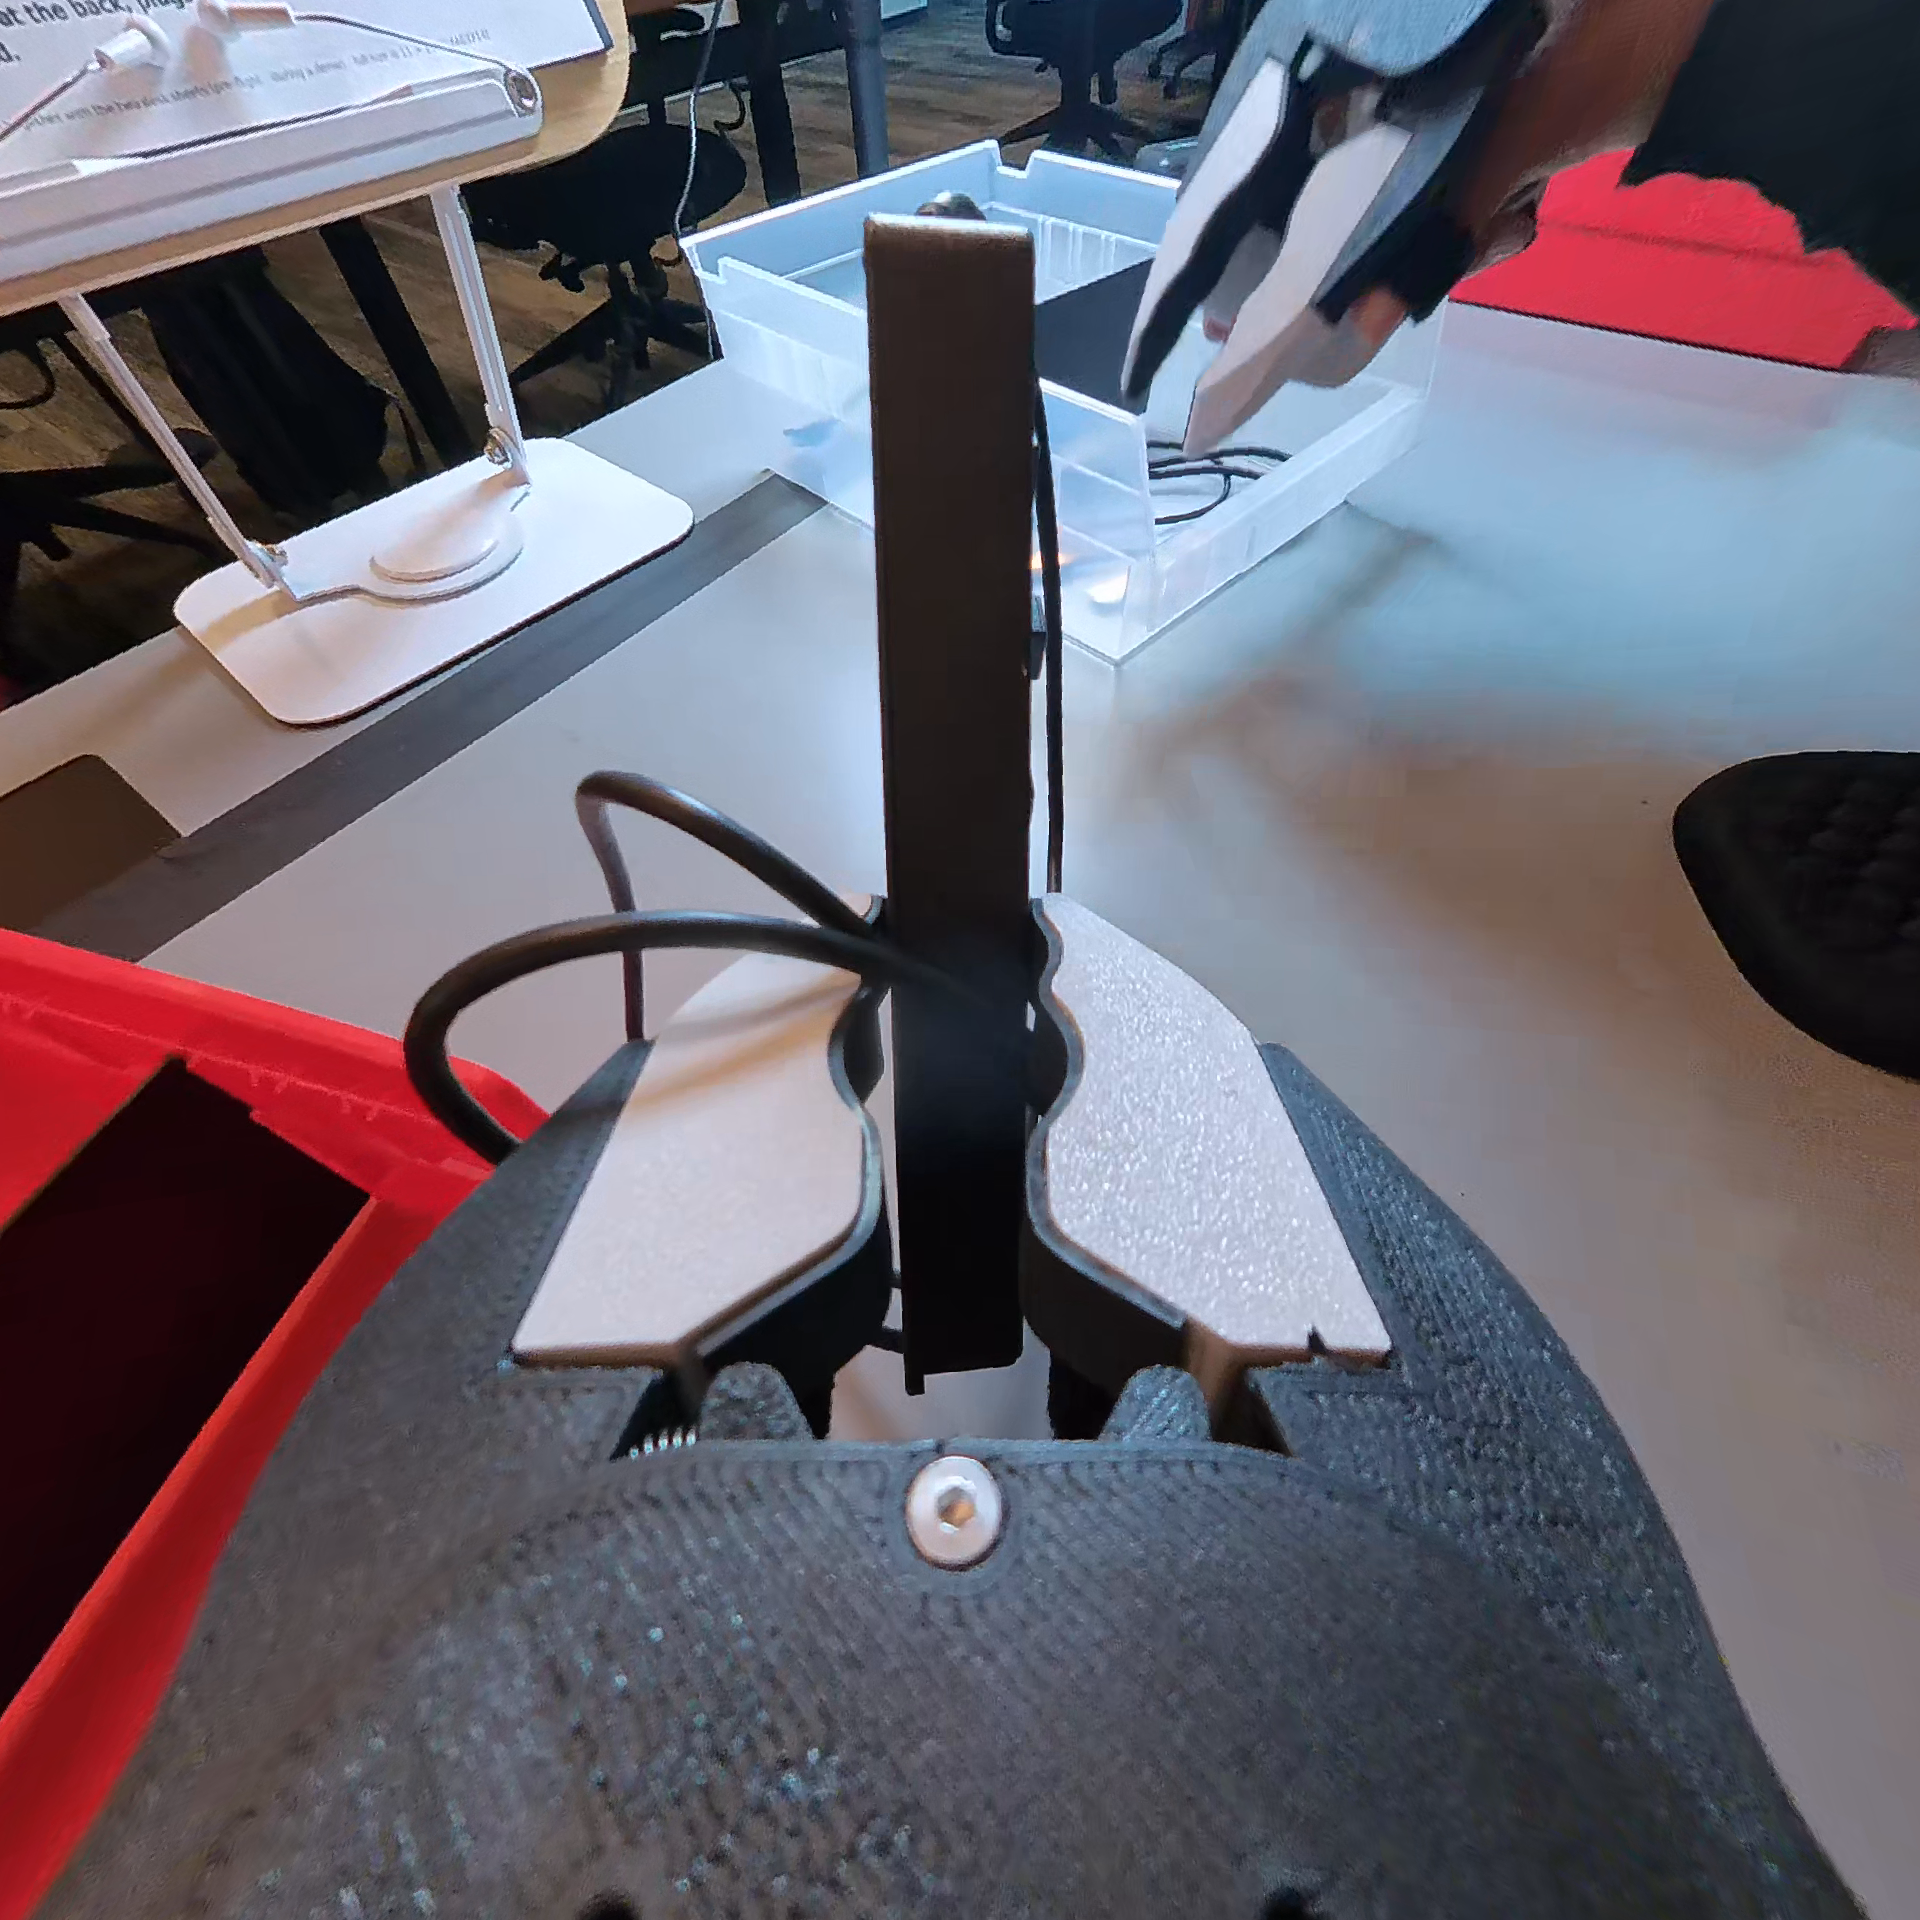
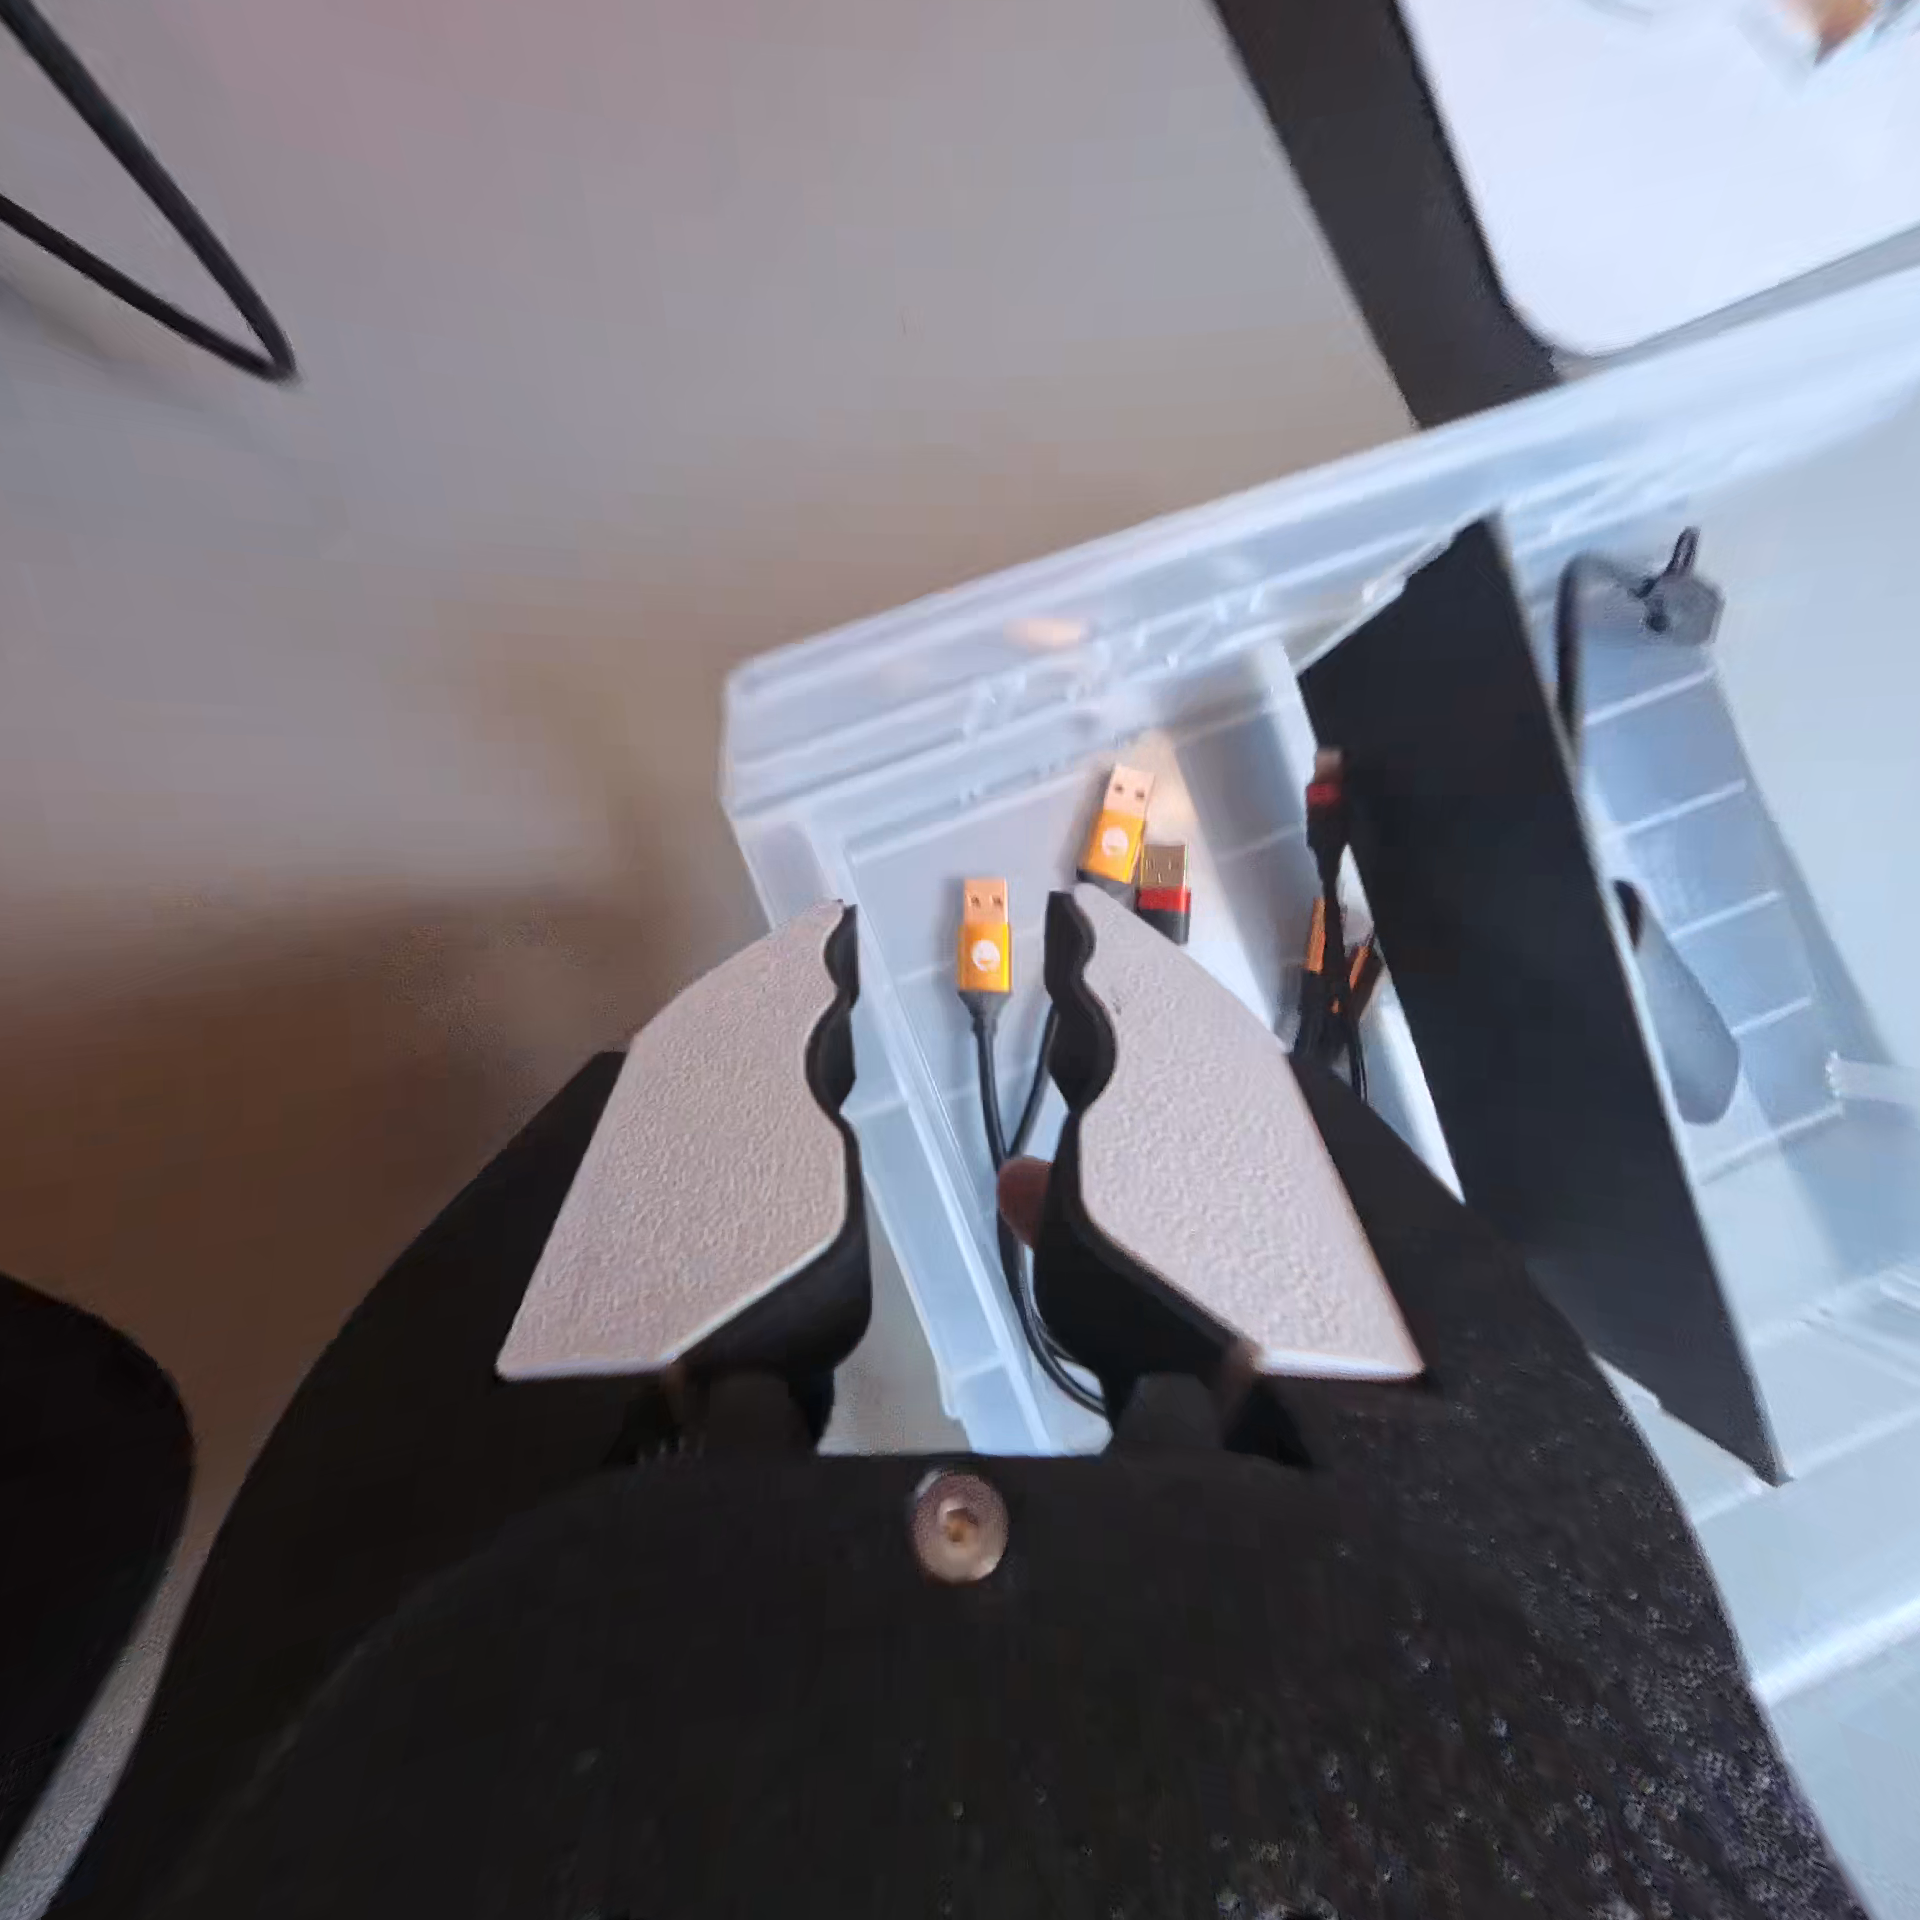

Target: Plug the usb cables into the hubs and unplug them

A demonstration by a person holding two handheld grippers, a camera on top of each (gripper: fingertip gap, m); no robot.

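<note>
My left gripper (image 1: 956, 935) is shut on a long black USB hub (image 1: 951, 623), which stands up between the pads with its thick black cable (image 1: 499, 997) looping off to the left. The hub also shows in the right wrist view (image 2: 1507, 987) as a dark slab over the clear tray (image 2: 935, 665). My right gripper (image 2: 951, 914) is open above that tray. An orange USB plug (image 2: 985, 951) lies on the tray floor below the gap, untouched by the fingers. A second orange plug (image 2: 1117, 831) and a red-and-black plug (image 2: 1162, 888) lie beside it. The right gripper also shows in the left wrist view (image 1: 1195, 364).
A red bin (image 1: 156, 1195) sits at the near left. A white tablet stand (image 1: 436, 603) stands at the back left. A black padded object (image 1: 1818, 914) lies at the right. The tray's other compartment holds dark cables (image 2: 1673, 603). The orange USB plug (image 2: 985, 951) is about 7 centimetres from my right fingertips and 30 centimetres from my left.
</note>
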